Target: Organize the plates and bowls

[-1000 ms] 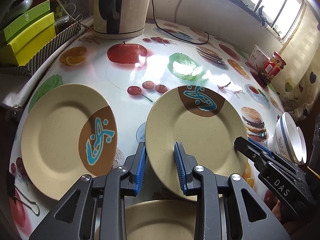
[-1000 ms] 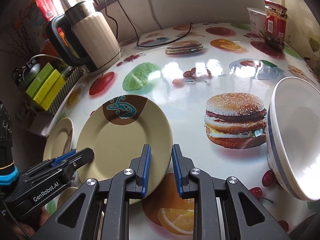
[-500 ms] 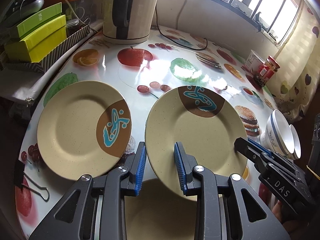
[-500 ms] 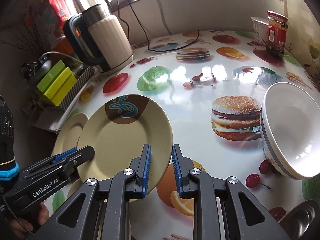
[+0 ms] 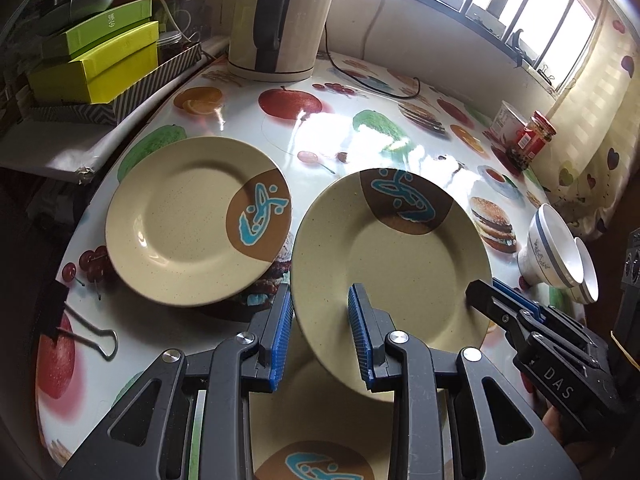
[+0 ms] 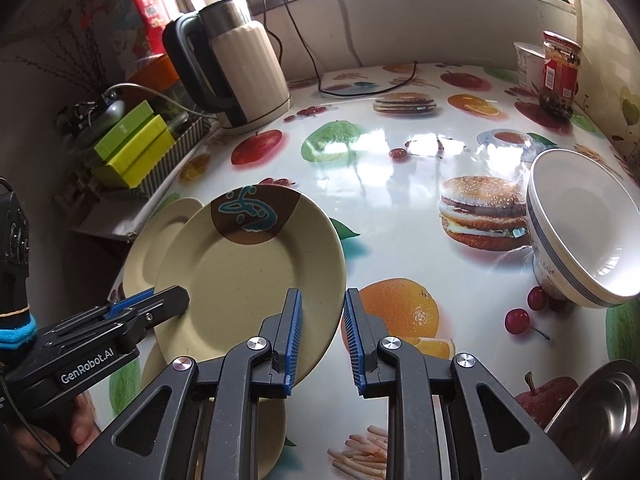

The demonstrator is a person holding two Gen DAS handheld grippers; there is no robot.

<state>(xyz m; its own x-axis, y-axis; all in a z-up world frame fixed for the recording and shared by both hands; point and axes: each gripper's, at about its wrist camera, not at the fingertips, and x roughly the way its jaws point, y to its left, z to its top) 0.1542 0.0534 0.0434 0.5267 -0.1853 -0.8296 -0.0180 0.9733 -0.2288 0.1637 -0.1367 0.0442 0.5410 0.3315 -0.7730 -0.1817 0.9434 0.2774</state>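
Observation:
Both grippers hold one cream plate with a brown-and-blue patch (image 5: 400, 256), lifted and tilted above the table. My left gripper (image 5: 318, 336) is shut on its near left rim; it also shows in the right wrist view (image 6: 176, 300). My right gripper (image 6: 320, 332) is shut on the plate's right rim (image 6: 256, 280), and it shows in the left wrist view (image 5: 480, 292). A second matching plate (image 5: 192, 220) lies on the table to the left. A third plate (image 5: 320, 432) lies below the held one. Two stacked white bowls (image 6: 588, 232) stand at the right.
A cream electric kettle (image 5: 280, 24) with its cord stands at the back. Green and yellow boxes (image 5: 100, 60) sit at the left edge. A red-lidded jar (image 6: 560, 76) and a white cup stand far right. A binder clip (image 5: 80, 328) lies near left. A steel dish (image 6: 600, 420) is near right.
Both grippers have risen and pulled back with the held plate. The plate on the table and the bowls now look farther away, and more of the third plate shows underneath.

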